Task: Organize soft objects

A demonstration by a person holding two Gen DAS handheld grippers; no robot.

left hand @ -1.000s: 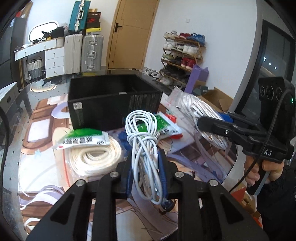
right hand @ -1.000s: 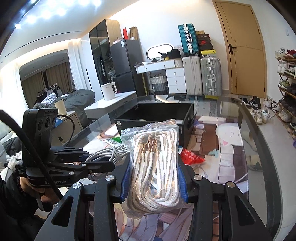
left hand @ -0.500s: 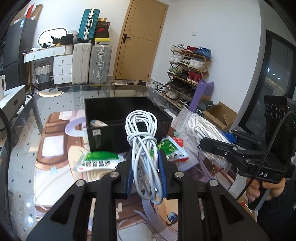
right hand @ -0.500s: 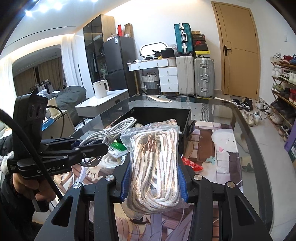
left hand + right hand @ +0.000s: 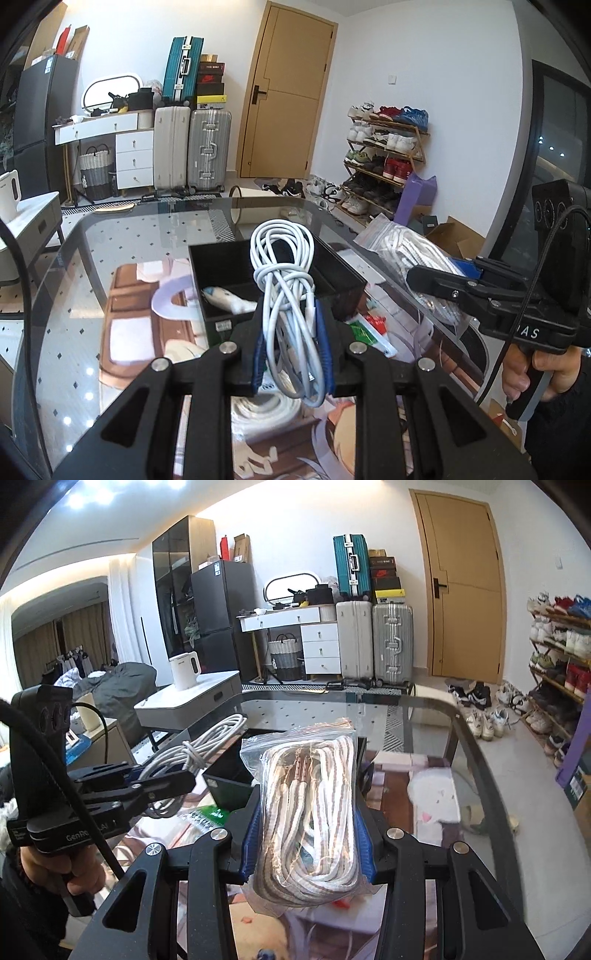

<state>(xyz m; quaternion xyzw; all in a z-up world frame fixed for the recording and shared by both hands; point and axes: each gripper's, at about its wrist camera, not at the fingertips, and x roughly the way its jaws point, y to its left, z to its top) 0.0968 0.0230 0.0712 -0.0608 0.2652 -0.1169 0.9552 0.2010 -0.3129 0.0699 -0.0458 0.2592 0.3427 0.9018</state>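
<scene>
My left gripper (image 5: 293, 350) is shut on a coiled white cable (image 5: 284, 269) and holds it in the air in front of the open black box (image 5: 343, 284) on the glass table. A small white and blue soft item (image 5: 227, 299) lies in the box. My right gripper (image 5: 306, 834) is shut on a clear bag of white rope (image 5: 312, 801), held above the table to the right of the box (image 5: 225, 784). The bag also shows in the left wrist view (image 5: 410, 251), and the cable in the right wrist view (image 5: 199, 753).
On the glass table (image 5: 122, 236) near the box lie a green and red packet (image 5: 369, 328) and a bagged white coil (image 5: 266, 406). Beyond the table are suitcases (image 5: 192, 147), a shoe rack (image 5: 384, 151), a door and a side table with a kettle (image 5: 184, 672).
Both grippers have risen with their loads. The left gripper with the cable now looks down into the box from higher. The right gripper with the rope bag has lifted too.
</scene>
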